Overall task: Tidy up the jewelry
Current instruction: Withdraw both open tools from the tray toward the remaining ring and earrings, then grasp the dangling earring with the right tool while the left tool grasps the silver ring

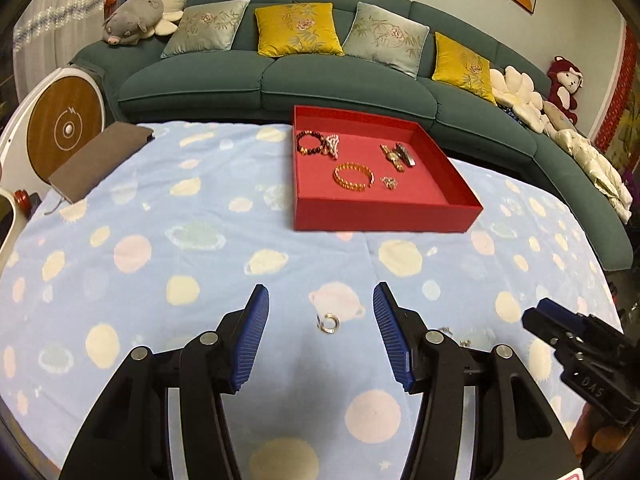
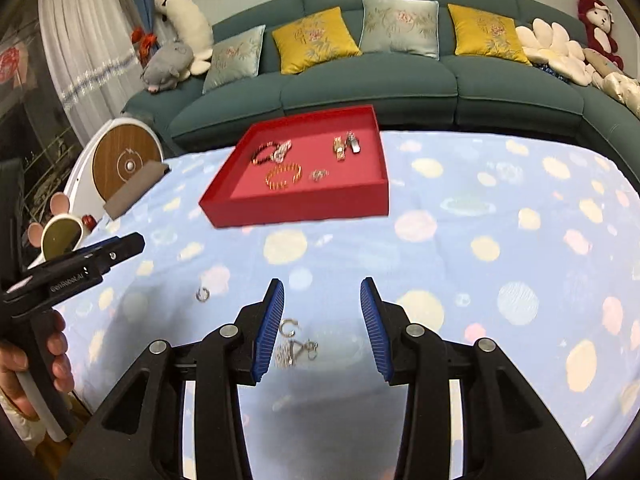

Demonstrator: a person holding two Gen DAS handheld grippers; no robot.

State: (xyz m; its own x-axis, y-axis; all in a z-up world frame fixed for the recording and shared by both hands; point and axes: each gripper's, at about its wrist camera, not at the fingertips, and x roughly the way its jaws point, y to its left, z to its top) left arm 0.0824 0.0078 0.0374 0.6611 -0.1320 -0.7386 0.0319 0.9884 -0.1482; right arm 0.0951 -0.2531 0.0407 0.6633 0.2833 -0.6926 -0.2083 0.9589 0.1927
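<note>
1. Left gripper (image 1: 320, 308): jaws spread wide, holding nothing, poised low over the blue planet-print cloth (image 1: 160, 248). A small silver ring (image 1: 329, 323) lies on the cloth in the gap between the two blue pads (image 1: 252, 336), touching neither.
2. Right gripper (image 2: 322, 300): jaws likewise wide apart and holding nothing. Just inside its left pad (image 2: 269, 330) lie a small open hoop (image 2: 289, 327) and, nearer the camera, a tangle of silver pieces (image 2: 296, 353) on the cloth; whether the pad touches the hoop cannot be told.
3. Seen from the right wrist, the silver ring (image 2: 203, 294) lies to the left of that gripper, near the tip of the left gripper (image 2: 120, 248), whose handle is held by a hand (image 2: 36, 360).
4. Seen from the left wrist, the right gripper (image 1: 560, 324) enters at the lower right edge; how far it is open cannot be told from there.
5. Red tray (image 1: 380, 216): set on the cloth well beyond both grippers, toward the sofa. It holds a dark beaded bracelet (image 1: 309, 142) touching a pale beaded piece (image 1: 333, 145), a gold bracelet (image 1: 353, 176), a small sparkling piece (image 1: 388, 182) and a gold watch (image 1: 394, 157) beside a silver one (image 1: 406, 154).
6. Surroundings: a brown notebook (image 1: 102, 160) lies at the cloth's far left corner; behind stands a teal sofa (image 1: 280, 84) with yellow cushions (image 1: 298, 29), grey cushions and plush toys.
</note>
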